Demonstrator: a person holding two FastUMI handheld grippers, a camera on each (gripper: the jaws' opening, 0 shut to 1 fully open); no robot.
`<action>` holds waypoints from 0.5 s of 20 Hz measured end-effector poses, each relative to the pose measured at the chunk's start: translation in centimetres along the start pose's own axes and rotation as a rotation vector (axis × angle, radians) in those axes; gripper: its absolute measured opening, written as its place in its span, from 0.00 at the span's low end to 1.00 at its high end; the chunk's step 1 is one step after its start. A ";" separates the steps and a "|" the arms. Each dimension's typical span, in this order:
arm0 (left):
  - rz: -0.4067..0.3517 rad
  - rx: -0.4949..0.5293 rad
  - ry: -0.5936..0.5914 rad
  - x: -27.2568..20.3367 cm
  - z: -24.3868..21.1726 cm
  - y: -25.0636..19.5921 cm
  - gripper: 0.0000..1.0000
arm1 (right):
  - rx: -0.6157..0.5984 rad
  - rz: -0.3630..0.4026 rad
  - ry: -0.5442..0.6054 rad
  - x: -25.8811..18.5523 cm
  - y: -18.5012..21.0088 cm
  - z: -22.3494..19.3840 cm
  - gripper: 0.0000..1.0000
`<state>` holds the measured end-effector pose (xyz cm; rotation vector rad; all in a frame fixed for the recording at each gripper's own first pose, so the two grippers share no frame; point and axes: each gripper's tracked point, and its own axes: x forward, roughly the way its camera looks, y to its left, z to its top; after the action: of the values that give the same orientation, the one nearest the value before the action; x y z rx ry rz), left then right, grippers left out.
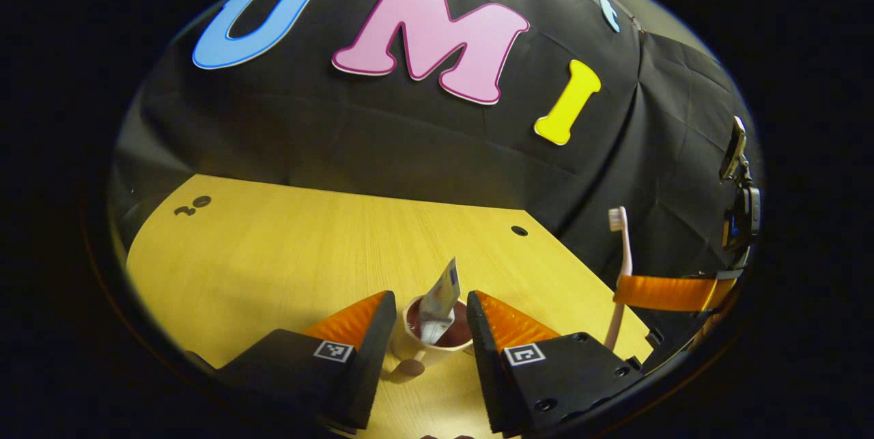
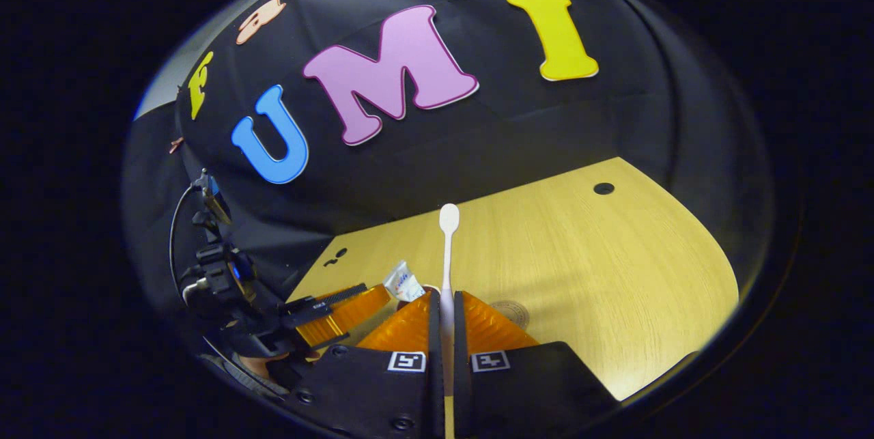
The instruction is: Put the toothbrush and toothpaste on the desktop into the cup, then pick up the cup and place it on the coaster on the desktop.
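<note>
1. the toothbrush (image 2: 447, 258) stands nearly upright in the right gripper (image 2: 444, 319), long axis vertical, head at the top; in the left gripper view the same brush (image 1: 623, 255) shows at the right edge with its bristles facing left and its handle running down past the other gripper's finger.
2. the right gripper's jaws are closed on the brush handle, both fingers pressing its sides, the handle running down between them.
3. the toothpaste (image 1: 440, 302) sits in the cup (image 1: 433, 340), tilted, its flat crimped end up and leaning to the right in the left gripper view; its lower end is inside the cup (how deep cannot be told).
4. the cup stands upright on the table (image 1: 273, 255), pale outside and dark inside.
5. the left gripper (image 1: 430, 319) has its jaws open, one finger on either side of the cup; whether they touch its wall cannot be told.
6. in the right gripper view the tube (image 2: 404, 283) peeks out just left of the brush handle, beside the left gripper (image 2: 334, 316) farther off.
7. the coaster (image 2: 511, 313), a round pale disc, lies flat on the table just right of the right gripper's fingers, partly hidden behind them.
8. the table is light wood, with a small dark hole (image 2: 603, 188) near its far edge.
</note>
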<state>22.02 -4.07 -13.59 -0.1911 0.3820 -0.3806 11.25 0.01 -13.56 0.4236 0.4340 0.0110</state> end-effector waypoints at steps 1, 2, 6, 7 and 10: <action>0.000 -0.007 -0.004 -1.3 -0.1 0.1 0.67 | 0.001 0.016 -0.010 0.7 0.6 0.5 0.10; 0.004 -0.023 -0.003 -3.3 -0.4 0.1 0.68 | -0.013 0.035 -0.030 1.4 1.3 1.2 0.09; 0.037 -0.056 0.027 -8.6 -2.8 0.7 0.68 | 0.003 0.087 -0.087 4.1 3.5 2.9 0.09; 0.053 -0.062 0.036 -9.7 -3.4 1.0 0.68 | 0.013 0.098 -0.106 4.7 3.9 3.4 0.10; 0.074 -0.099 0.058 -12.2 -5.3 0.5 0.68 | 0.025 0.104 -0.133 7.0 3.8 3.9 0.10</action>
<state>9.61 0.67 -14.52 -0.2623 0.4639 -0.2946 19.51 2.62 -11.65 0.4681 0.2813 0.0776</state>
